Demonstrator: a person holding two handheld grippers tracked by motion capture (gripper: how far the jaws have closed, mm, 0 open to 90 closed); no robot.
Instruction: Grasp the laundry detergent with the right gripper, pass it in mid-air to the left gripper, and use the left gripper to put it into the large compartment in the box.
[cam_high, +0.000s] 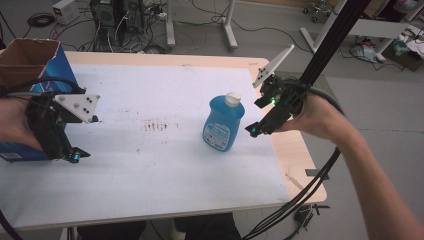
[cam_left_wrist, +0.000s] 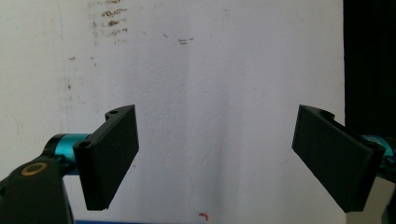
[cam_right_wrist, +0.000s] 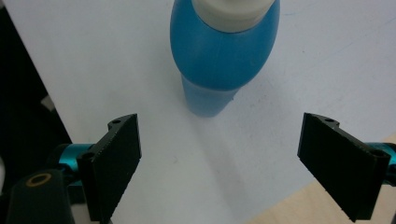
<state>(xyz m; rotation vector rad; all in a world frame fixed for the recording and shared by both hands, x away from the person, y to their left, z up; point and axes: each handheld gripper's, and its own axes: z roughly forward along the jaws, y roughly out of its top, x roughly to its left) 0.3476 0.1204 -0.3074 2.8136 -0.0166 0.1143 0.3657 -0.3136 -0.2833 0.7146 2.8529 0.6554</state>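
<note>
While I hold both claws above it, the table (cam_high: 295, 150) spans the high view, its wooden top covered by a white sheet (cam_high: 165, 165) that carries a patch of brown smudges (cam_high: 159, 125) near the centre. At 9 o'clock of the sheet, a blue cardboard box (cam_high: 30, 65) stands open-topped at the table's left edge, just behind my left hand. At 3 o'clock of the smudges, the blue bottle (cam_high: 223, 122) with a white cap stands upright on the sheet, well apart from the box. My right gripper (cam_high: 256, 127) hangs at 3 o'clock of the bottle, just beside it without touching; in the right gripper view its jaws stand wide apart and empty, with the bottle (cam_right_wrist: 224, 56) at 12 o'clock beyond them, seen from above. My left gripper (cam_high: 75, 156) hovers at 9 o'clock of the sheet, near the box and well apart from the bottle; in the left gripper view its jaws are likewise spread wide, clasping nothing, over bare sheet (cam_left_wrist: 210, 93) with the smudges (cam_left_wrist: 109, 21) at 11 o'clock.
</note>
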